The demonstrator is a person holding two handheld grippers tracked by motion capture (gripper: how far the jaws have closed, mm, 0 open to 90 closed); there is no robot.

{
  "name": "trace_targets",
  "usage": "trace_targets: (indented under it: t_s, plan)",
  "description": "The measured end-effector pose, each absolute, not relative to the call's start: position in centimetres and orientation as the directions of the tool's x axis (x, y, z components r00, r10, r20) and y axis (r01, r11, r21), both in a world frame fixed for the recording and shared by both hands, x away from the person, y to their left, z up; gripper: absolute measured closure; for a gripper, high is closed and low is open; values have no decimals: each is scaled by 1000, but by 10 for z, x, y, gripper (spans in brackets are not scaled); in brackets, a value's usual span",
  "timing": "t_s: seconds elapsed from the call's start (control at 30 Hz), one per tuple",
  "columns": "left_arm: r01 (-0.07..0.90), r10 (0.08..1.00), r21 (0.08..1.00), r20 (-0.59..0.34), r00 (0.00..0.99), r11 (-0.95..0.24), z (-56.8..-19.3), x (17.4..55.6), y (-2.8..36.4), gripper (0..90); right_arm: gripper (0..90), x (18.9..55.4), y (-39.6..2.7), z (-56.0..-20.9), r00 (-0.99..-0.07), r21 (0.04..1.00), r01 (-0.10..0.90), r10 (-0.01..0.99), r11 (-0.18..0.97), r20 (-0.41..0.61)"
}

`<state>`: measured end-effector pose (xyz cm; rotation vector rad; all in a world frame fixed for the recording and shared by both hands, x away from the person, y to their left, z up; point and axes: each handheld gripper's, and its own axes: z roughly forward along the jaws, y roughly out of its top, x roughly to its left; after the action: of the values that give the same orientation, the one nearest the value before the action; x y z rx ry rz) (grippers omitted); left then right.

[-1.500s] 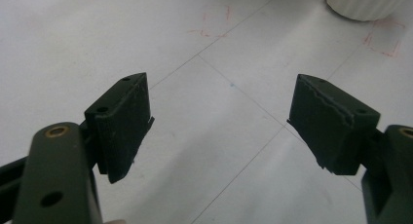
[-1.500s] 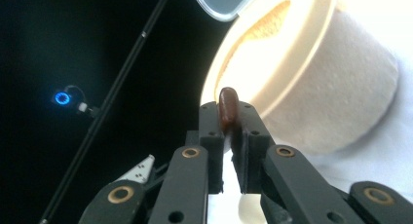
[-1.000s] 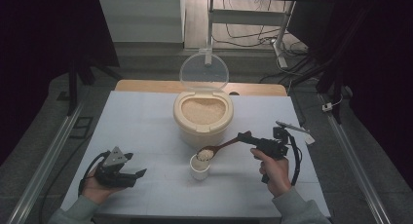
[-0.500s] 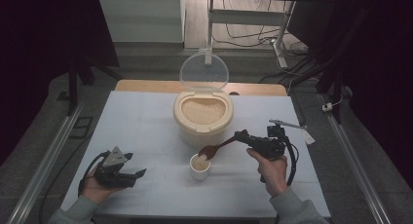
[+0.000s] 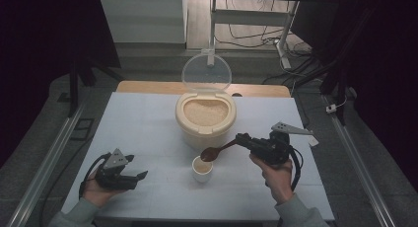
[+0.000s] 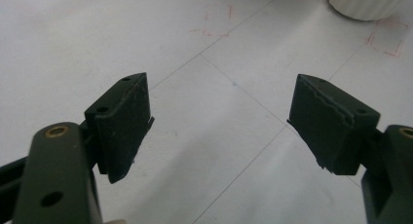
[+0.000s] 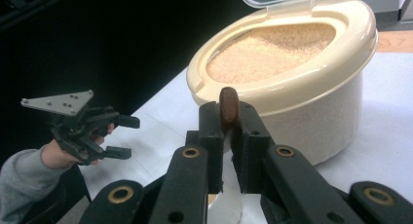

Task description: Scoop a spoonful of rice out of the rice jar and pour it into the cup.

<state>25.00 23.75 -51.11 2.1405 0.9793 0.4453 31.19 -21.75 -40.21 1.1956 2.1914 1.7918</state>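
A cream rice container [image 5: 205,119] with its clear lid [image 5: 206,72] raised stands mid-table, full of grain [image 7: 270,46]. In front of it sits a small white cup [image 5: 202,168] with grain inside. My right gripper [image 5: 245,139] is shut on the handle of a brown wooden spoon [image 5: 215,152], whose bowl hovers just above the cup's right rim. In the right gripper view the spoon [image 7: 228,107] is pinched between the jaws. My left gripper [image 5: 139,176] rests near the front left of the table, open and holding nothing; its pads [image 6: 125,121] stand wide apart over bare tabletop.
The white table [image 5: 143,123] carries faint red and pencil marks [image 6: 216,20]. A wooden strip [image 5: 148,87] edges its far side. Metal rails [image 5: 47,160] run along both sides, and a desk frame with cables [image 5: 276,37] stands beyond.
The right gripper has lifted the spoon off the cup and swung its bowl slightly up and right. The left gripper has stayed put.
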Motion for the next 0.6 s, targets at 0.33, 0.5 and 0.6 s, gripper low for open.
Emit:
trace_targets:
  t_s: [0.33,0.5,0.6]
  plan:
    - [511,762,737,7,648,-442,-512,250,237,229,838,309,-244,-398,-695,869,494,585,-32,417]
    - [512,763,737,6,647,-440,-512,251,237,229,838,309,-259,-394,-695,874,484,595,-27,404]
    - [513,763,737,6,647,-440,-512,251,237,229,839,310,-267,-393,-692,872,489,600,-21,402]
